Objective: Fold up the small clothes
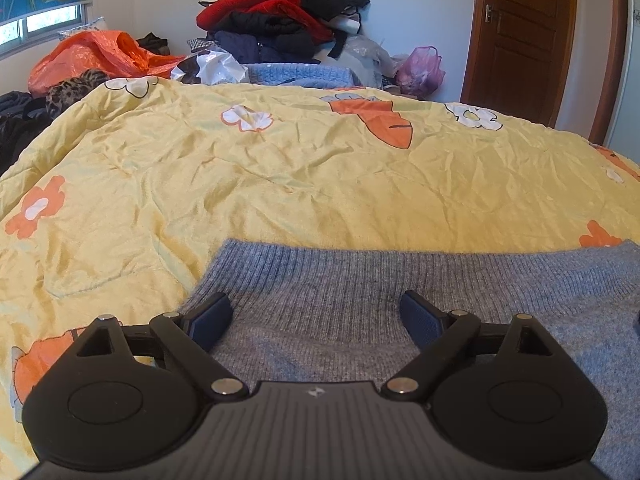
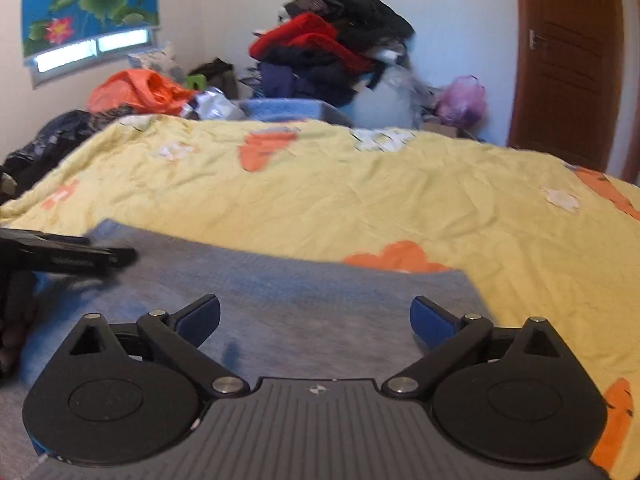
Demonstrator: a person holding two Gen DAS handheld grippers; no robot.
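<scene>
While both tools hang low over the garment, I record the left tongs (image 1: 316, 316) spread wide with nothing between the blue pads, poised above the ribbed band of the grey-blue sweater (image 1: 360, 300). My right tongs (image 2: 316, 320) are likewise fully parted and empty, above the same sweater (image 2: 280, 300) toward its right side. From the right wrist view the left tool shows as a dark, blurred shape at the sweater's left edge. I judge the two are set apart across the width so that each can take one side of the knit for a fold; no grasp is made yet.

Sweater lies flat on the bed, near edge, ribbed hem straight and facing away. Beneath it, a yellow quilt (image 1: 280, 168) with orange carrots and white flowers, creased but level, a soft surface that may bunch under a pinch.

Beyond the bed: a heap of clothes (image 1: 280, 12) in red, black and navy, an orange plastic bag (image 1: 92, 60), a pink bag (image 1: 420, 68). Brown door (image 1: 528, 28) at right; lotus blind over the window (image 2: 88, 0) at left.
</scene>
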